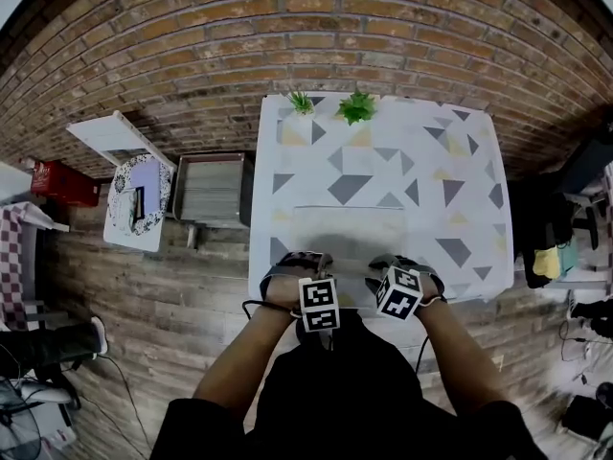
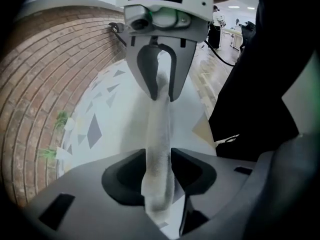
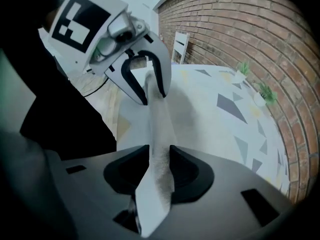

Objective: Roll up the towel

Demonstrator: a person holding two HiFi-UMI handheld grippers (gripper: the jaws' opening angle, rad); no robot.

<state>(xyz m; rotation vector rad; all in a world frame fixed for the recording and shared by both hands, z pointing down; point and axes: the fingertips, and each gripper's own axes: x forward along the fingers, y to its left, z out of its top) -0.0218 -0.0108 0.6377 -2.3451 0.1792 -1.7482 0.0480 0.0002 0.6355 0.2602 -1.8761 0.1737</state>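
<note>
A pale grey towel (image 1: 335, 226) lies flat on the patterned table (image 1: 460, 161), its near edge raised into a ridge. In the left gripper view that ridge (image 2: 159, 149) runs up between the jaws of my left gripper (image 2: 159, 171) to the right gripper (image 2: 161, 91) facing it. The right gripper view mirrors this: towel ridge (image 3: 159, 149) lies between the jaws of my right gripper (image 3: 159, 171), and the left gripper (image 3: 150, 96) is opposite. Both jaw pairs stand apart around the fold without squeezing it. From the head view both grippers (image 1: 305, 274) (image 1: 397, 276) point down at the table's near edge.
Two small potted plants (image 1: 356, 106) (image 1: 301, 102) stand at the table's far edge by the brick wall (image 1: 192, 36). A grey crate (image 1: 211, 190) and a white chair (image 1: 134, 195) sit on the wooden floor to the left. Dark furniture (image 1: 551, 218) stands at the right.
</note>
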